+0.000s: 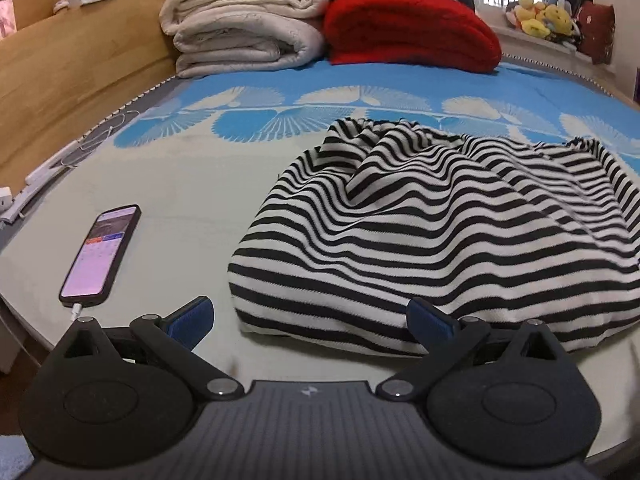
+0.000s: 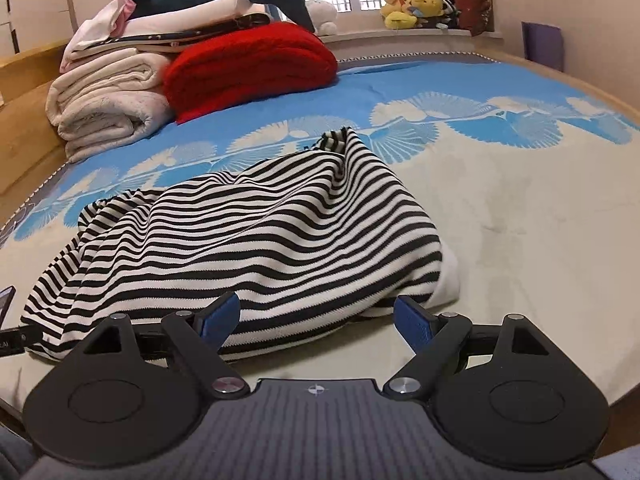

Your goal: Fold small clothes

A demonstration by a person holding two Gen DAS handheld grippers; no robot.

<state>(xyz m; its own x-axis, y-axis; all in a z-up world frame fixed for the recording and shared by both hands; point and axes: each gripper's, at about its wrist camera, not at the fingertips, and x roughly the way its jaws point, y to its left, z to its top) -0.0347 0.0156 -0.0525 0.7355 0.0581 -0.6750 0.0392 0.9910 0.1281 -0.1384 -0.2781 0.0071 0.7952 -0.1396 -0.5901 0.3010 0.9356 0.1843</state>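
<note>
Striped knit garment (image 1: 440, 232), black and white, heaped on the pale near part of the bedspread (image 2: 520, 220), just short of its blue patterned band. Rumpled, with one ridge running up toward a raised point at the far end; partly doubled over itself, near hem rounded and bulging.

Handling, as judged: light, soft, stretchy knit. Will drape and sag, not hold shape. Likely grippy enough between padded fingers, though a thin pinch may catch only one layer. Best holds: near hem corners, one per gripper, at the lower left and lower right of the heap. A white inner layer (image 2: 446, 280) peeking out at the right corner; worth pinching both layers together there.

Orientation: long axis roughly across the bed, left to right. Which end is neck or waistband, cannot tell.

Left gripper (image 1: 310, 316): jaws spread wide, nothing between them; right blue pad (image 1: 430, 322) at the garment's near edge, not pressing as far as visible. Right gripper (image 2: 316, 320): jaws wide apart, near hem lying between the pads, no clamp.

Nearby: lit phone (image 1: 100, 256) on a cable to the left, well apart from the cloth. Folded white blankets (image 1: 244, 28) and red blanket (image 1: 408, 32) stacked at the far end.
</note>
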